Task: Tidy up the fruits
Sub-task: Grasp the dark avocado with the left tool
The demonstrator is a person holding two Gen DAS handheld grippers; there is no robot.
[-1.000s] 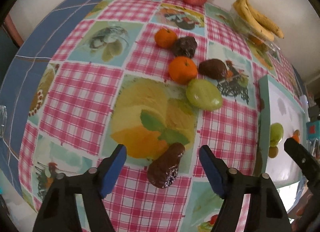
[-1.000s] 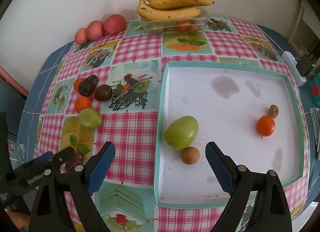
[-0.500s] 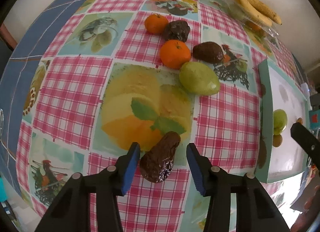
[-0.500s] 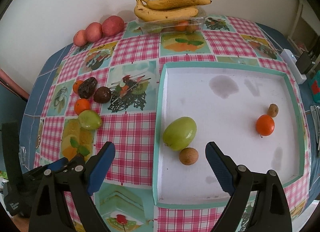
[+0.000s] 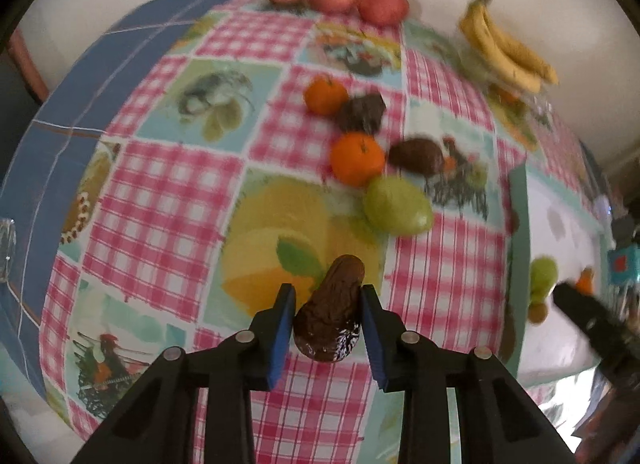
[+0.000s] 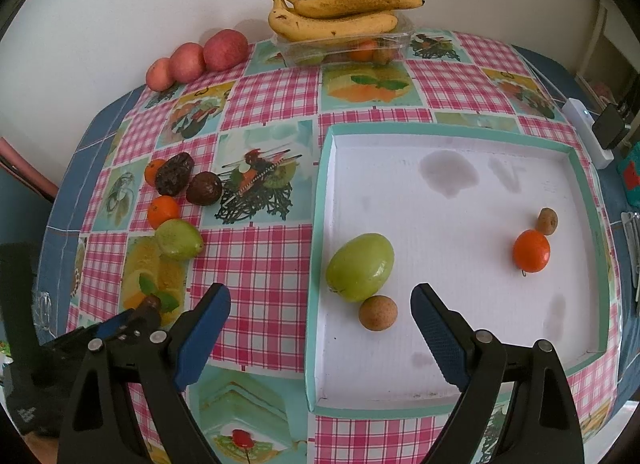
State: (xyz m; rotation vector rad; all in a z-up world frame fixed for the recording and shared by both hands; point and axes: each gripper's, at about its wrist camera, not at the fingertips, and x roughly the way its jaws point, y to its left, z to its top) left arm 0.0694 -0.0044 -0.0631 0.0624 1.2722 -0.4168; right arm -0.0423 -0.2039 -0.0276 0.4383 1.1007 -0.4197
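Note:
My left gripper (image 5: 326, 310) is shut on a dark brown elongated avocado (image 5: 332, 312), held between the blue pads just above the tablecloth. On the cloth beyond lie a green fruit (image 5: 398, 206), two tangerines (image 5: 357, 158), (image 5: 325, 95) and two dark avocados (image 5: 416, 156), (image 5: 360, 112). My right gripper (image 6: 320, 324) is open and empty over the near edge of a white tray (image 6: 440, 398). The tray holds a green fruit (image 6: 360, 266), a small brown fruit (image 6: 378, 313), a tangerine (image 6: 531, 250) and another small brown fruit (image 6: 547, 220).
Three red apples (image 6: 200, 58) line the back wall. Bananas (image 6: 340, 16) lie on a clear plastic box (image 6: 344, 46) at the back. A white device (image 6: 586, 132) sits at the table's right edge. The left gripper shows at the lower left in the right wrist view (image 6: 132, 318).
My left gripper closed from wide open onto the dark elongated avocado and the view pulled back and up slightly. The right gripper stayed open and nearly still.

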